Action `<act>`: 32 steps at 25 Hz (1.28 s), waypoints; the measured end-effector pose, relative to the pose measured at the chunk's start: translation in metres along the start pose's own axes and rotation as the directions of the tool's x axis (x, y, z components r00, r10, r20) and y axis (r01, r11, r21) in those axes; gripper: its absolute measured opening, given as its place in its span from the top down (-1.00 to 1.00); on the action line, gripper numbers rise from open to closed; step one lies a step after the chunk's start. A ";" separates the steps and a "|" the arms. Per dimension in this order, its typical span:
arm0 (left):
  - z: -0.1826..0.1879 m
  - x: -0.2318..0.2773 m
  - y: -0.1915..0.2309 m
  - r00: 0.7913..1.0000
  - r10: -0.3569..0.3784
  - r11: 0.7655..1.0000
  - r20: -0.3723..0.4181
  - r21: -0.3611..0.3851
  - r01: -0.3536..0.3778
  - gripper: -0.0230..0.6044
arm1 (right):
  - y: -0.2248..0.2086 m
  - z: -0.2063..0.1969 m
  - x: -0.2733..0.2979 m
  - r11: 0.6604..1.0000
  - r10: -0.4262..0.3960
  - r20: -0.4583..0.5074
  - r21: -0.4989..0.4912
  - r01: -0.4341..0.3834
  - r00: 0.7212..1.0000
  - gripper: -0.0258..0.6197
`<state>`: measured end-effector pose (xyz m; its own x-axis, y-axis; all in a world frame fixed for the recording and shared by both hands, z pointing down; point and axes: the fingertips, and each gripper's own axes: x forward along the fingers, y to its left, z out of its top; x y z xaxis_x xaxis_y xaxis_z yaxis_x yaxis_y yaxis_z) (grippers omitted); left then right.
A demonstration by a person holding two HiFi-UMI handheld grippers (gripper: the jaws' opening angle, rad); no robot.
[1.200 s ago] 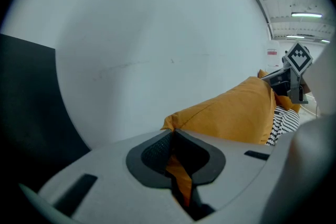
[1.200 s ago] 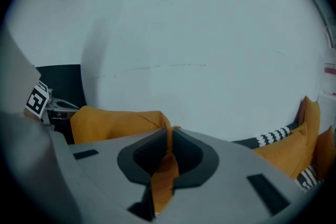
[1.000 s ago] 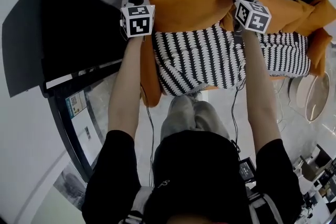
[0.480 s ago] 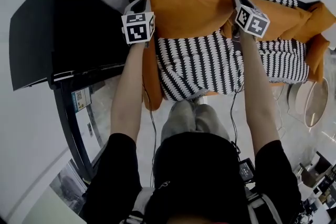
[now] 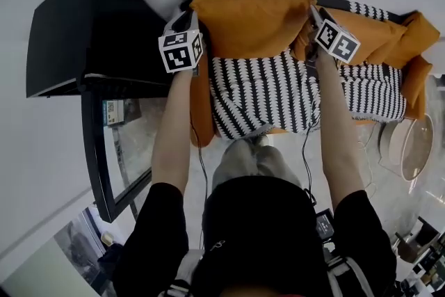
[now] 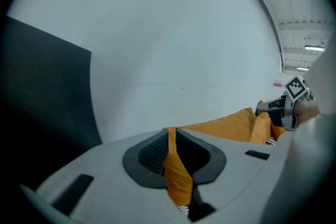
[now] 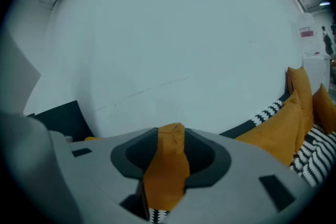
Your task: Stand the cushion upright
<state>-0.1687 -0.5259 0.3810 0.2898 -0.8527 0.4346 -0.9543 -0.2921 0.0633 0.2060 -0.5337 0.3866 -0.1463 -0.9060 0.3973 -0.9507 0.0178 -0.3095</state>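
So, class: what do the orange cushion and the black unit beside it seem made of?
The orange cushion: soft matte fabric, going by its folds and creases. The black unit: probably laminate or painted board, since it looks smooth, flat and sharp-edged; I can't be sure.

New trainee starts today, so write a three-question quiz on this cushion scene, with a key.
1. True or false: the left tongs are shut on the orange cushion.
2. In the head view, the fabric just below that cushion is: A plain grey; B black-and-white striped; C red dotted.
3. What colour is the cabinet at the head view's left?
Key: 1 true; 2 B; 3 black.
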 end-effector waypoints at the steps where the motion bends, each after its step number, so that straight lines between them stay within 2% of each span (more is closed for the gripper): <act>1: 0.003 -0.009 -0.003 1.000 0.007 1.000 0.015 -0.005 -0.007 0.85 | 0.003 0.002 -0.008 1.000 0.015 0.010 0.004 -0.015 1.000 0.52; 4: 0.014 -0.039 -0.015 0.997 0.032 0.999 0.068 -0.042 -0.029 0.85 | 0.014 0.007 -0.037 0.997 0.073 0.053 0.010 -0.074 0.996 0.54; 7: 0.021 -0.073 -0.033 0.991 0.068 0.995 0.113 -0.075 -0.060 0.85 | 0.029 0.013 -0.073 0.988 0.153 0.105 -0.013 -0.153 0.983 0.70; 11: 0.026 -0.118 -0.070 0.983 0.095 0.994 0.160 -0.076 -0.084 0.85 | 0.049 0.023 -0.130 0.968 0.240 0.149 -0.115 -0.224 0.959 0.80; 15: 0.038 -0.164 -0.113 0.969 0.113 0.992 0.222 -0.081 -0.097 0.87 | 0.067 0.041 -0.190 0.941 0.320 0.215 -0.189 -0.282 0.923 0.84; 18: 0.046 -0.199 -0.146 0.955 0.125 0.990 0.267 -0.096 -0.102 0.88 | 0.079 0.039 -0.228 0.921 0.353 0.214 -0.253 -0.298 0.911 0.86; 23: 0.046 -0.239 -0.206 0.949 0.115 0.993 0.294 -0.009 -0.117 0.88 | 0.089 0.035 -0.279 0.906 0.374 0.213 -0.292 -0.307 0.902 0.86; 26: 0.047 -0.259 -0.233 0.942 0.093 0.995 0.323 0.007 -0.101 0.88 | 0.098 0.039 -0.303 0.895 0.395 0.233 -0.316 -0.315 0.889 0.86; 29: 0.050 -0.271 -0.252 0.935 0.062 0.996 0.348 0.035 -0.079 0.88 | 0.104 0.041 -0.320 0.882 0.403 0.244 -0.361 -0.303 0.882 0.86; 32: 0.049 -0.275 -0.255 0.937 0.064 0.994 0.343 0.057 -0.089 0.88 | 0.114 0.037 -0.328 0.863 0.425 0.238 -0.396 -0.312 0.873 0.87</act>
<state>-0.0011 -0.2382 0.2020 0.2355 -0.9664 0.1029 -0.9706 -0.2393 -0.0265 0.1563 -0.2503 0.1889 -0.4668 -0.8843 0.0096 -0.8835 0.4658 -0.0489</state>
